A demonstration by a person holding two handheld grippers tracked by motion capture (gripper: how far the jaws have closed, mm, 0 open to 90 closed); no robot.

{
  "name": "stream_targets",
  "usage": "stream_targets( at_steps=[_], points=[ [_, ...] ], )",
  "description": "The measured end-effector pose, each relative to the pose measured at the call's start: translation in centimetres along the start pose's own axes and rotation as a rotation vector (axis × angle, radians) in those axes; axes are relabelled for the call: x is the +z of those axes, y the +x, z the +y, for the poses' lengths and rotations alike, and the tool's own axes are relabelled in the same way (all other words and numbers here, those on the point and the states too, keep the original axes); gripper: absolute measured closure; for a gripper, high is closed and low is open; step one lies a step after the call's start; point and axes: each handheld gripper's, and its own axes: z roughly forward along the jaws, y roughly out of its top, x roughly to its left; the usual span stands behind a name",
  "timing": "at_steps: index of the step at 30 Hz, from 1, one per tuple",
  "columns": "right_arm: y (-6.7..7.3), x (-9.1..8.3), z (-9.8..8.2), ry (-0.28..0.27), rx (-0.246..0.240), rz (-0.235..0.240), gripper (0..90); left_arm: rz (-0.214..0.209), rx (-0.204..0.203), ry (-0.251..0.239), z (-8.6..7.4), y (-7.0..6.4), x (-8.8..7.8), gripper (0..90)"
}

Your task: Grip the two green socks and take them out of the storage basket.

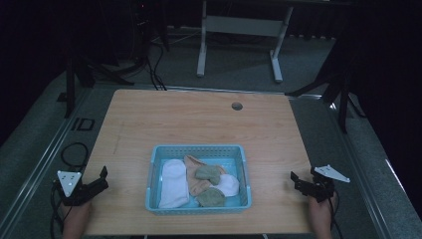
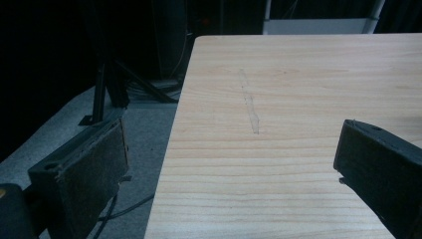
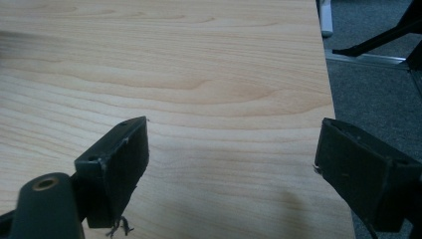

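A light blue plastic basket (image 1: pixel 198 149) sits on the wooden table (image 1: pixel 199 119) near its front edge. Inside it lie several socks: a white one (image 1: pixel 173 181) at the left, a peach one (image 1: pixel 193 174), two olive green ones (image 1: pixel 208 173) and another white one (image 1: pixel 229 184). My left gripper (image 1: pixel 102 178) rests at the table's left front edge, open and empty; its jaws (image 2: pixel 231 149) straddle the table edge. At the right front edge my right gripper (image 1: pixel 298 180) is held open, nothing between its jaws (image 3: pixel 231 144).
A round cable hole (image 1: pixel 237 106) lies near the table's far edge. A white desk frame (image 1: pixel 239 30) and black stands (image 1: pixel 343 84) occupy the floor behind. Grey floor surrounds the table, with cables (image 1: pixel 74 154) at the left.
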Motion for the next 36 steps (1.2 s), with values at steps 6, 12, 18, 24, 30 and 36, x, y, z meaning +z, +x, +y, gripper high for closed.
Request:
stream_targets(
  at_steps=[6,12,18,24,30,36],
  points=[
    [-0.2,0.0,0.0,0.002,0.018,0.004,13.2,-0.004,-0.006,0.004,0.0,0.1,0.0,0.4],
    [-0.5,0.2,0.1,0.032,0.035,0.051,13.3,-0.008,-0.008,0.004,0.0,0.1,0.0,0.4],
    [-1.0,0.1,0.0,0.036,0.037,0.138,13.0,-0.010,-0.008,0.005,0.0,0.1,0.0,0.4],
    [-1.4,-0.5,0.2,0.046,0.040,0.231,13.1,-0.017,-0.005,0.006,0.0,0.1,0.0,0.3],
    [-1.0,-1.0,0.1,0.116,-0.113,0.389,12.9,-0.026,-0.009,0.006,0.0,0.1,0.0,0.3],
    [-0.9,-1.0,0.4,0.234,-0.175,0.452,12.9,-0.026,-0.008,0.009,0.0,0.1,0.0,0.4]
  ],
)
